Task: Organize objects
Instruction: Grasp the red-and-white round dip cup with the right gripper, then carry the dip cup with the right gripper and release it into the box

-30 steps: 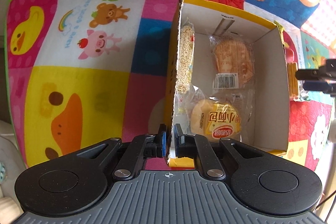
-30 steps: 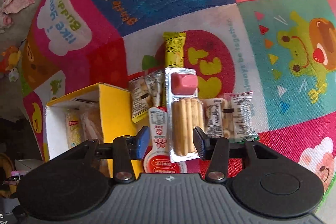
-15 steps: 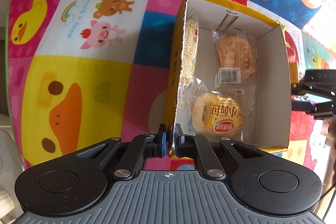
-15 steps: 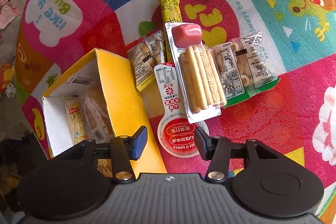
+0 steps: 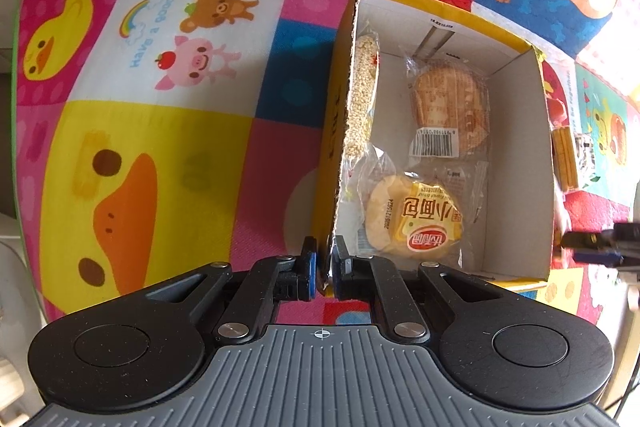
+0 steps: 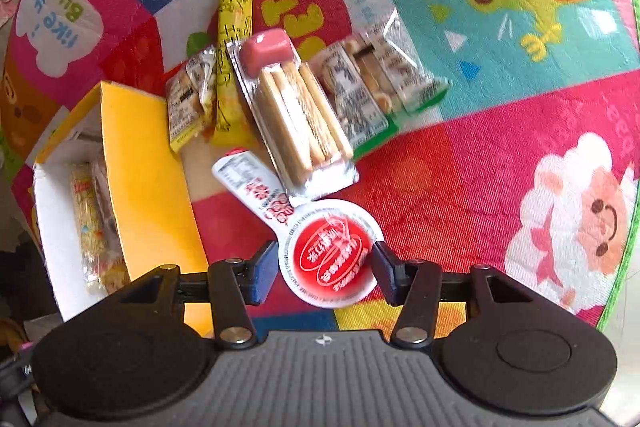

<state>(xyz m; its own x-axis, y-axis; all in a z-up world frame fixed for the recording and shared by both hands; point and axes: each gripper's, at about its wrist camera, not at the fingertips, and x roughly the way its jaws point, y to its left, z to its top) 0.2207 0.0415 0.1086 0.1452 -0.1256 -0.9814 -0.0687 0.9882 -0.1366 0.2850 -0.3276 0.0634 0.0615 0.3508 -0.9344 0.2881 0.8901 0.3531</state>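
Observation:
A yellow cardboard box with a white inside lies on the play mat; my left gripper is shut on its near left wall. Inside lie a sesame bar, a wrapped toast and a small bread pack. In the right wrist view my right gripper hovers with its jaws opening on either side of a spoon-shaped red-and-white snack pack, its pads apart from it. Beyond it lie a biscuit-stick pack, a yellow bar and clear cookie packs. The box stands left.
The colourful cartoon play mat spreads around the box. Its green edge runs down the right of the right wrist view. My right gripper's tips show at the right edge of the left wrist view.
My right gripper has pulled back from the biscuit-stick pack, come down over the round end of the spoon-shaped pack, and widened its jaws. My left gripper stays on the box wall.

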